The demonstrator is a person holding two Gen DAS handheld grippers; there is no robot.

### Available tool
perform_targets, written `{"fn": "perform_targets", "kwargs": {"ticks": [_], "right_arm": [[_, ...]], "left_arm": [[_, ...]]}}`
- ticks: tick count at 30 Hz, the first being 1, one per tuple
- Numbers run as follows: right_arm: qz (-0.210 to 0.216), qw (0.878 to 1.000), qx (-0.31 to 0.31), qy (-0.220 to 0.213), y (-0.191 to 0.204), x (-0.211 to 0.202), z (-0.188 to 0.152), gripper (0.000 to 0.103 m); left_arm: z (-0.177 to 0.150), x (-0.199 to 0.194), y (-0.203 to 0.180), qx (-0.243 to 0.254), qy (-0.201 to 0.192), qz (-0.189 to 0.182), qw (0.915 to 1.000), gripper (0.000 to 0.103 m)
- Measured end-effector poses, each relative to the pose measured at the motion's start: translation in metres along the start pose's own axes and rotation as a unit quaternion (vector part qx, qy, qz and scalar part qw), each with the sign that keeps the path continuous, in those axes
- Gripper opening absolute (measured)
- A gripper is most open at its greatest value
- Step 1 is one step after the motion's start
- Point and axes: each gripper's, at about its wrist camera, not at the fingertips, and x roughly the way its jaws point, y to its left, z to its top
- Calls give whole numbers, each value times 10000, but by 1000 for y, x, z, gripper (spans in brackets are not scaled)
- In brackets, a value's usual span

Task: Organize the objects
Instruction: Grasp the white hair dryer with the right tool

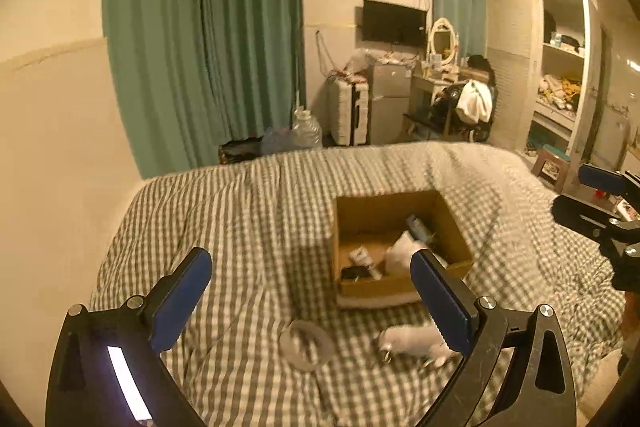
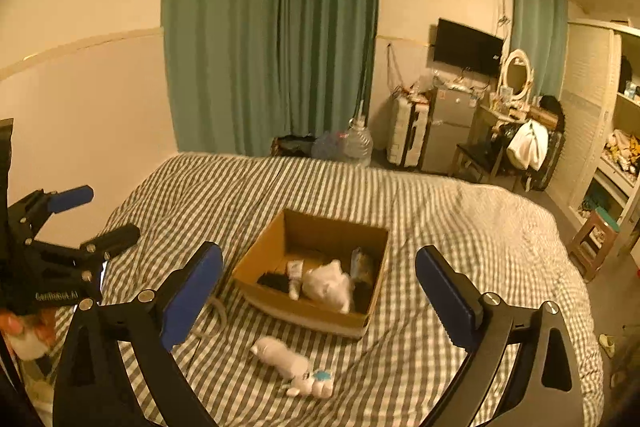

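Cardboard box (image 2: 308, 267) sits on the checked bed (image 2: 460, 227), white plush (image 2: 294, 367) beside it; left gripper (image 1: 312, 299) and right gripper (image 2: 320, 291) both gape wide, holding nothing

An open brown cardboard box (image 2: 280, 243) is sitting mid-bed on a checked green-and-white quilt (image 2: 460, 227); bare quilt is lying all around it, except a white plush toy (image 2: 288, 363) lying just in front.

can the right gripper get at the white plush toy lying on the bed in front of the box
Probably yes: the right gripper is open and empty, and the plush toy lies uncovered on the bed, apart from the box.
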Motion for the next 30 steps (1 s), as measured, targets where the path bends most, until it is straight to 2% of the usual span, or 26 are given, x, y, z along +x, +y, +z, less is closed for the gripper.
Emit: {"fn": "perform_targets", "kwargs": {"ticks": [8,13,18,23,26,30], "right_arm": [[190,9977,-136,630,5,46,-59,98],[309,9919,-175,1221,7,100,-103,98],[498,9814,-136,1850,6,158,-135,98],[718,9735,-260,2157,13,193,-148,98],[1014,9675,-53,2317,12,205,-154,98],[1158,9650,68,2350,11,211,-156,98]], "left_arm": [[-66,52,8,-205,639,145,9976,102],[-103,98,1,-201,1012,287,9943,102],[-121,144,-7,-64,1470,317,9886,102],[-139,180,-7,41,1697,367,9848,102],[-152,195,-14,223,1971,242,9798,102],[-156,210,-22,508,2125,354,9752,102]]}}
